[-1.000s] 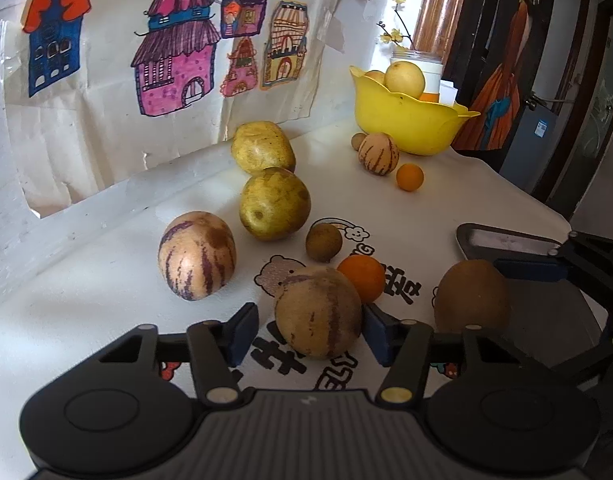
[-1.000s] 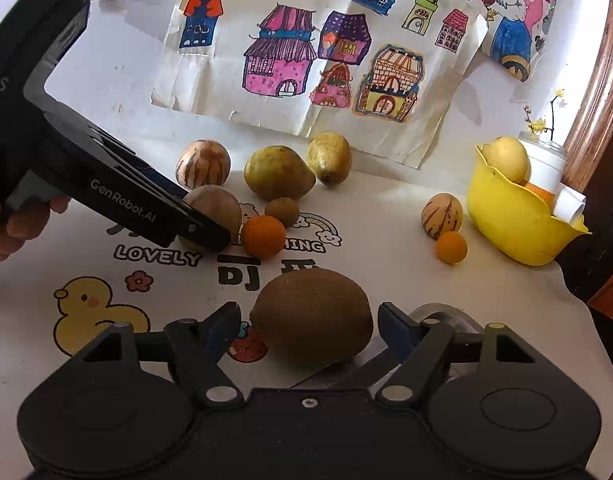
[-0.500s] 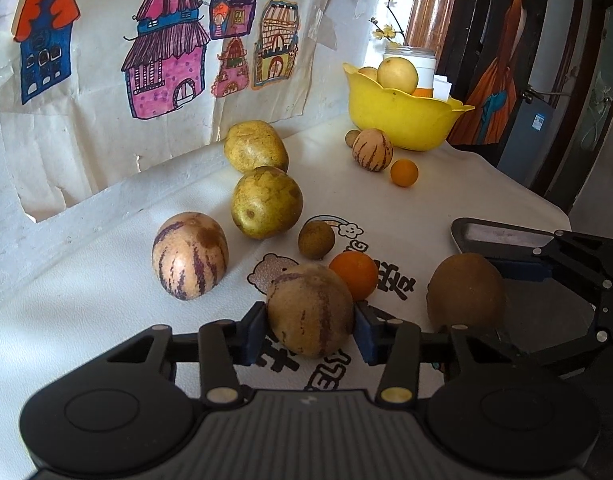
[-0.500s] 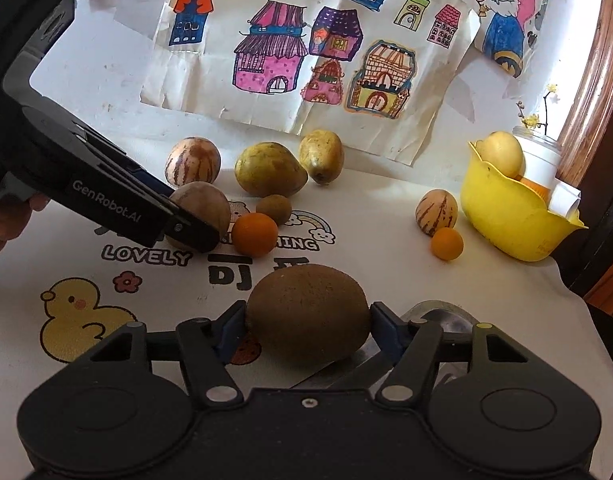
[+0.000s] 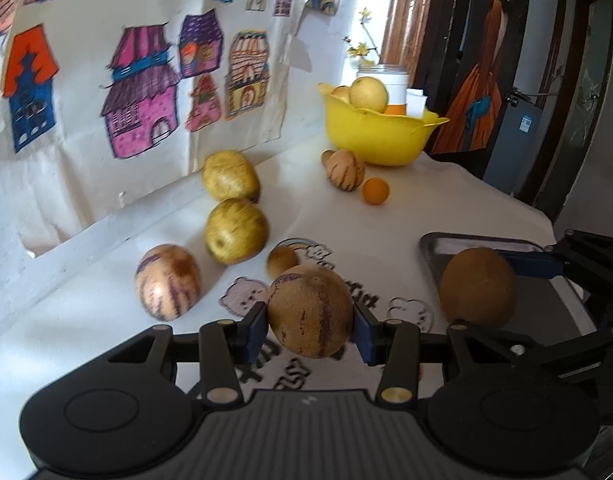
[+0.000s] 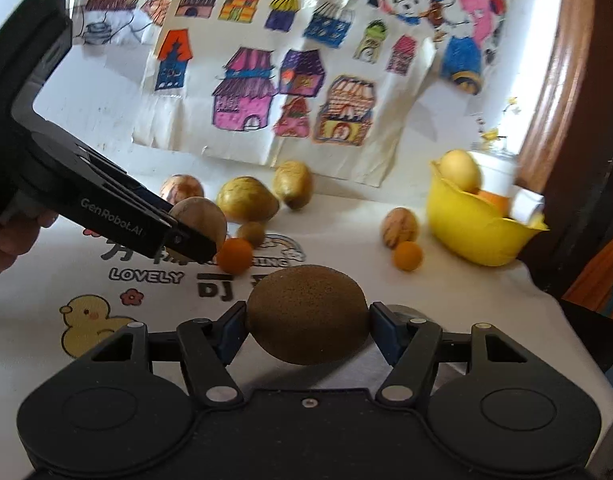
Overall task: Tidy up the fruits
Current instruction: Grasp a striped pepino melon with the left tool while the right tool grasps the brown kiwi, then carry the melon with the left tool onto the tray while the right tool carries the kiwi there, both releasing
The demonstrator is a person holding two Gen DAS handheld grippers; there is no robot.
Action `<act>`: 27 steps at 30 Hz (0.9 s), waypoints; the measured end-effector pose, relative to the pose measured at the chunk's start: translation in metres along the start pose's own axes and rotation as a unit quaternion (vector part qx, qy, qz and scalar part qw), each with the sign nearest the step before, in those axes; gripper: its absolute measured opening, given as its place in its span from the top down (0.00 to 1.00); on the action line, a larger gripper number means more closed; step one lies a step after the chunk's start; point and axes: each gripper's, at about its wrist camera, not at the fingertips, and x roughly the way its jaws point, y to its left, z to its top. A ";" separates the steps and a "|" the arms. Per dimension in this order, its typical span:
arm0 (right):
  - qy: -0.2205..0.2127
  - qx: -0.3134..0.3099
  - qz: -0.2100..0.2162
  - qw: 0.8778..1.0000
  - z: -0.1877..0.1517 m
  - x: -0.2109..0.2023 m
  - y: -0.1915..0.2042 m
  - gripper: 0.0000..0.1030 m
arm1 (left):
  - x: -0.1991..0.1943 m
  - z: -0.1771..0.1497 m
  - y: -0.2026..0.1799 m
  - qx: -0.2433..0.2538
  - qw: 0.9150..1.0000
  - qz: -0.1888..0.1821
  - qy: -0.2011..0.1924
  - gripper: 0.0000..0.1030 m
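My left gripper (image 5: pixel 309 330) is shut on a tan striped melon (image 5: pixel 309 316) and holds it above the white printed tablecloth (image 5: pixel 386 232). My right gripper (image 6: pixel 306 330) is shut on a brown fuzzy fruit (image 6: pixel 306 314), also lifted; it shows in the left wrist view (image 5: pixel 477 286) over a grey tray (image 5: pixel 446 242). A yellow bowl (image 5: pixel 376 136) holding fruit stands at the far end. The left gripper with its melon (image 6: pixel 200 218) appears at the left of the right wrist view.
On the cloth lie a striped melon (image 5: pixel 167 282), two yellow-green fruits (image 5: pixel 236 230) (image 5: pixel 230 176), a small brown fruit (image 5: pixel 281 260), a small orange (image 6: pixel 235 255), another striped melon (image 5: pixel 345 170) and orange (image 5: pixel 375 191). A drawing-covered wall stands behind.
Both grippers closed on their fruits and lifted them off the cloth. The views tilted upward and the orange beside the left melon dropped out of the left view.
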 end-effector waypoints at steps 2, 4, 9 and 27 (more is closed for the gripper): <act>0.004 -0.005 -0.010 1.000 -0.003 -0.009 -0.008 0.35 | 0.001 0.002 -0.007 0.004 1.000 -0.005 -0.002 0.52; 0.009 -0.013 -0.026 1.000 -0.009 -0.018 -0.017 0.35 | 0.004 0.004 -0.015 0.008 1.000 -0.011 -0.004 0.52; 0.025 -0.002 -0.062 0.998 -0.028 -0.030 -0.045 0.35 | 0.016 0.012 -0.042 0.026 0.999 -0.032 -0.011 0.52; 0.037 0.020 -0.097 0.994 -0.073 -0.006 -0.101 0.35 | 0.087 0.031 -0.123 0.099 0.991 -0.093 -0.003 0.52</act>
